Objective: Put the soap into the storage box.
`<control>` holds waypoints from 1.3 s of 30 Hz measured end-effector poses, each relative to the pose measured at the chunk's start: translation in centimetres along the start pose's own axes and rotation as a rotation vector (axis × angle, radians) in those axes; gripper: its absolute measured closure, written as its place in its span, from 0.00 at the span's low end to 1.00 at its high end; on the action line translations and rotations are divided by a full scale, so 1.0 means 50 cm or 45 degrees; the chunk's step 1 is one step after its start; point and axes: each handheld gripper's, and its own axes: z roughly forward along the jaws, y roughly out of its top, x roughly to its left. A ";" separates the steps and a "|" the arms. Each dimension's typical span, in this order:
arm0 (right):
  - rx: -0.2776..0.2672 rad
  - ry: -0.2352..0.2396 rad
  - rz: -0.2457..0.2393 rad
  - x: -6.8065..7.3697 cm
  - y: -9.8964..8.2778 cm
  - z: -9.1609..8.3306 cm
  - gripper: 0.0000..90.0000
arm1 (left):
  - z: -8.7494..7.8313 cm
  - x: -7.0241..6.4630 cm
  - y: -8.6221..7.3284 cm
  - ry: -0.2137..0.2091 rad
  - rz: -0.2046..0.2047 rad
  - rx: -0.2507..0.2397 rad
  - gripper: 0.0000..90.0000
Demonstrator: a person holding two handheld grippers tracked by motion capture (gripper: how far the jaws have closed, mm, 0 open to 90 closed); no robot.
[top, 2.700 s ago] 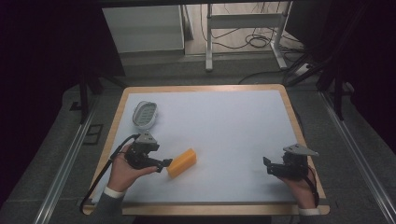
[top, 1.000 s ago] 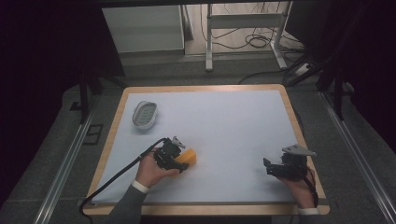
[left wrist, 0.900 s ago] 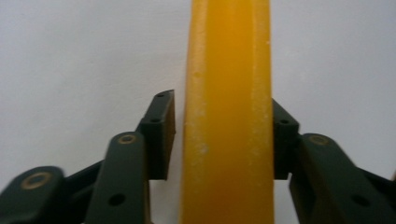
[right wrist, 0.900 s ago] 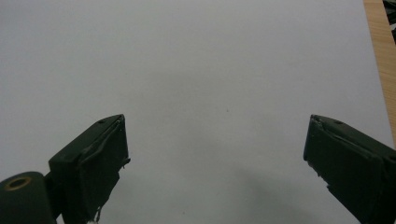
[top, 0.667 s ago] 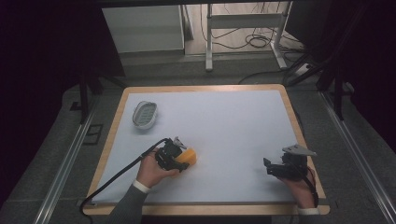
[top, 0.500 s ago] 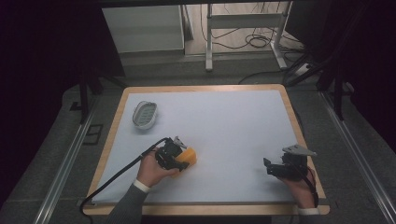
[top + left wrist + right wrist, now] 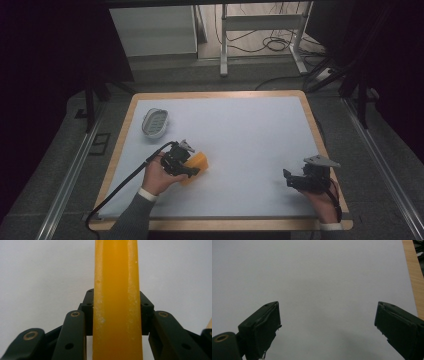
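**Tongs pinch orange block at worktop's near left**

Forearms enter from the near edge of the pale grey worktop with a light wooden rim [image 7: 116,150]. On the person's right, the right tongs [image 7: 289,178] sit low over the near right part of the surface, close to the wooden edge. In the right gripper view the right tongs [image 7: 327,322] have their two black jaws spread wide, with bare grey surface between them.

On the near left, the left tongs [image 7: 196,171] have just been closing and now pinch the orange rectangular block with a waxy, slightly scuffed surface [image 7: 196,164]. In the left gripper view the left tongs [image 7: 116,312] press from both sides against the block [image 7: 116,290], which runs straight up the middle of that view between the black jaws. The block lies left of the worktop's centre, in its near half, and a black cable [image 7: 125,187] trails from the left tongs towards the near left corner.

Farther back on the left side, well apart from the block, rests a small oval, pale grey dish [image 7: 154,122].
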 end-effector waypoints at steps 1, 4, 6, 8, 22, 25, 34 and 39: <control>0.002 0.001 -0.003 0.000 0.000 0.000 0.07 | -0.001 0.003 0.001 0.001 -0.005 -0.002 0.68; 0.003 0.004 -0.002 -0.001 -0.001 0.001 0.07 | -0.009 0.011 0.002 0.009 -0.013 -0.008 0.68; 0.004 0.004 0.000 -0.001 -0.001 0.001 0.07 | -0.015 0.016 0.002 0.012 -0.021 -0.019 0.68; 0.003 0.004 0.001 -0.002 -0.001 0.001 0.07 | -0.024 0.022 0.002 0.029 -0.031 -0.042 0.68; 0.002 0.003 0.003 -0.001 -0.001 0.001 0.07 | -0.063 0.059 -0.001 0.049 -0.089 -0.089 0.68; 0.002 0.003 0.006 -0.002 -0.001 0.000 0.07 | -0.068 0.066 -0.001 0.046 -0.094 -0.103 0.68; 0.003 0.004 0.006 -0.003 -0.001 0.001 0.07 | -0.084 0.077 0.002 0.070 -0.097 -0.124 0.68; 0.004 0.005 0.003 -0.002 -0.001 0.001 0.07 | -0.092 0.083 0.005 0.084 -0.100 -0.121 0.68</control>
